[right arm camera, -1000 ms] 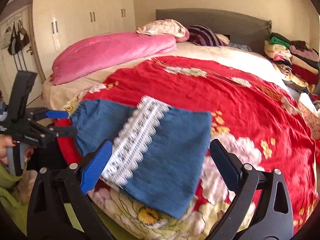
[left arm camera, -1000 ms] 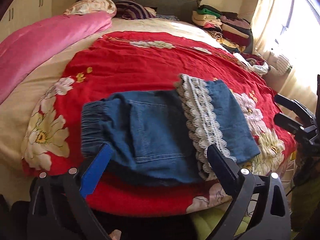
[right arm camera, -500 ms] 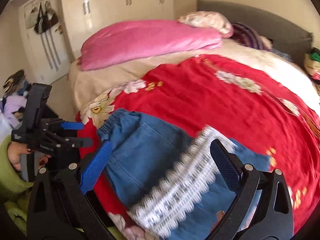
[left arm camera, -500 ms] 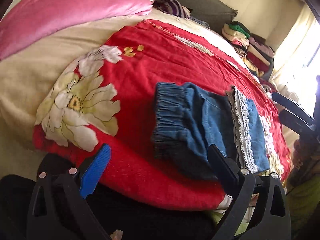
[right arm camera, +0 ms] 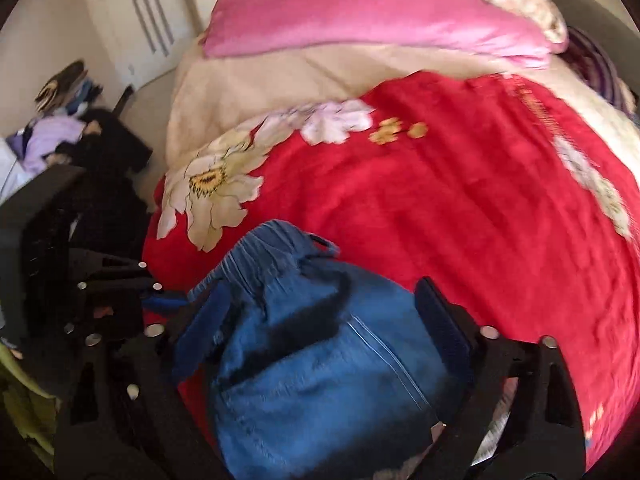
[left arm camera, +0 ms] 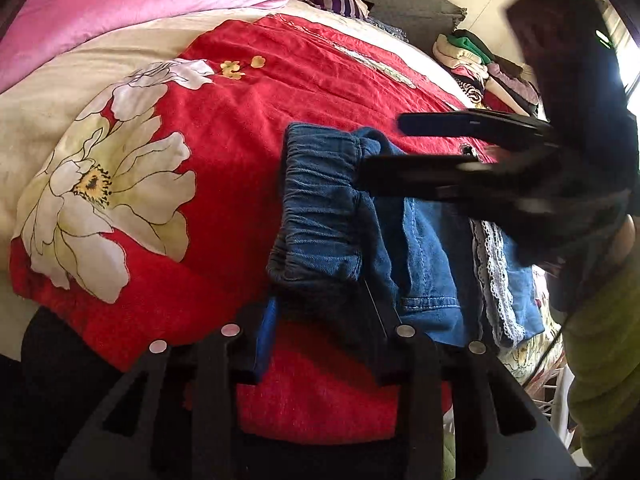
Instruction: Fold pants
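Folded blue denim pants point(left arm camera: 332, 216) with a white lace hem point(left arm camera: 494, 272) lie on the red floral blanket point(left arm camera: 240, 120) near the bed's front edge. My left gripper point(left arm camera: 320, 320) has narrowed its jaws around the near waistband corner; the cloth sits between the fingers. My right gripper point(right arm camera: 324, 316) is open and straddles the waistband end of the pants point(right arm camera: 320, 360) from above. The right gripper also shows in the left wrist view point(left arm camera: 460, 160), hovering over the pants. The left gripper shows in the right wrist view point(right arm camera: 160, 300) at the pants' left edge.
A pink duvet point(left arm camera: 120, 8) and pillows lie at the head of the bed. A stack of folded clothes point(left arm camera: 480, 68) sits at the far right. Clothes lie on the floor point(right arm camera: 60, 128) left of the bed. A wardrobe stands beyond.
Both grippers moved left to the waistband end and closer to the pants. The left jaws narrowed around the waistband corner. The right gripper now hangs over the pants.
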`<act>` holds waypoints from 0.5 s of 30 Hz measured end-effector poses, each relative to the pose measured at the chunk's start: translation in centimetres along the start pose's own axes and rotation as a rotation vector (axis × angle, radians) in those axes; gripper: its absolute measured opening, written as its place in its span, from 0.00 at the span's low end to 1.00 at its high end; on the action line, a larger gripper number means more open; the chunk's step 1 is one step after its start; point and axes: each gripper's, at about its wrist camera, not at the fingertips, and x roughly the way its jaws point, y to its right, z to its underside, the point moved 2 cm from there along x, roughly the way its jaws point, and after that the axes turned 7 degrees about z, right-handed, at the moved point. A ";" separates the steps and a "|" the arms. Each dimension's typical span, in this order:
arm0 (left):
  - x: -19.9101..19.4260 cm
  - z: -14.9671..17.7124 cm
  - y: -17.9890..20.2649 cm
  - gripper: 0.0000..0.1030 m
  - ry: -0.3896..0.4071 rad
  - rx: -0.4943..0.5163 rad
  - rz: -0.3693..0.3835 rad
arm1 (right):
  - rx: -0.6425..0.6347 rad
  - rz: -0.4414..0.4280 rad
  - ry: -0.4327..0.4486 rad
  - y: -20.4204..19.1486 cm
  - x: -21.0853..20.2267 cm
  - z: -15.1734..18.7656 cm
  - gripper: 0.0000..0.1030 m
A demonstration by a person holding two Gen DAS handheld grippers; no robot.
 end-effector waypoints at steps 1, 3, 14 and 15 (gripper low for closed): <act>0.0 0.0 0.0 0.34 0.000 0.003 -0.002 | -0.015 -0.004 -0.021 -0.3 1.0 -0.2 0.76; 0.1 0.0 -0.1 0.34 0.000 0.004 -0.004 | -0.025 -0.020 -0.044 -0.6 2.1 -0.4 0.71; -0.3 -0.4 -0.1 0.55 0.011 -0.002 -0.003 | -0.005 -0.166 -0.002 -0.1 1.0 0.4 0.23; -0.5 -0.4 0.0 0.61 0.014 -0.003 0.004 | 0.006 -0.172 0.019 0.2 0.3 0.6 0.22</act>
